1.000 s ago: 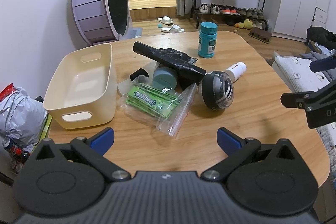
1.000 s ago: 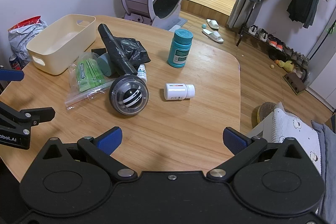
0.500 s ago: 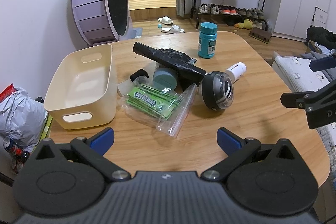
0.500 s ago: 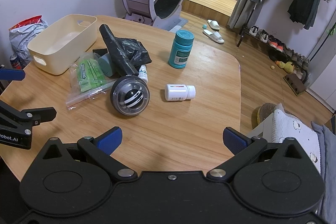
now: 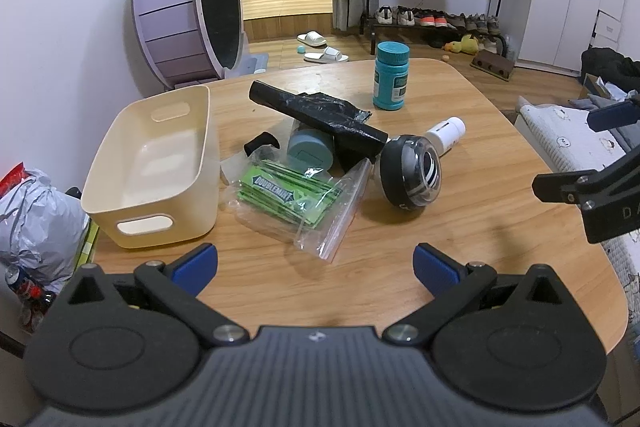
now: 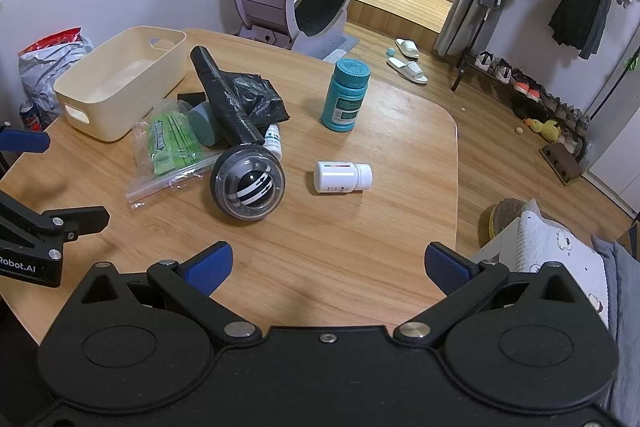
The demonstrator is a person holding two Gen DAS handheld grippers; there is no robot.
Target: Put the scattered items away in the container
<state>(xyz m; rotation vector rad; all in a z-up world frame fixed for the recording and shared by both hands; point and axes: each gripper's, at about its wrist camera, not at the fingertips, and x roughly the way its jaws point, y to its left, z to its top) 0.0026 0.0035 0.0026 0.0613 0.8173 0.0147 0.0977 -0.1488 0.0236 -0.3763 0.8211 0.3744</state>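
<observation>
An empty cream bin [image 5: 160, 163] [image 6: 120, 83] stands at the table's left. Beside it lie a zip bag of green gum packs [image 5: 296, 195] [image 6: 172, 147], a black bag roll [image 5: 316, 115] [image 6: 224, 95], a grey-blue round case [image 5: 310, 153], a gyro ball [image 5: 412, 177] [image 6: 248, 185], a white pill bottle [image 5: 446, 133] [image 6: 342, 177] on its side and a small white dropper bottle [image 6: 273, 141]. A teal bottle [image 5: 391, 81] [image 6: 346, 95] stands upright. My left gripper [image 5: 316, 263] is open and empty before the gum bag. My right gripper [image 6: 326, 267] is open and empty before the ball and white bottle.
The round wooden table's near edge [image 5: 360, 315] is just under both grippers. A purple cat wheel [image 5: 188, 27] stands behind the table. A grey bag [image 5: 36, 223] lies on the floor at the left. Bedding [image 6: 552, 247] is at the right.
The right wrist view has shifted slightly, so the items sit a little further right in it. The left gripper and all items stay put.
</observation>
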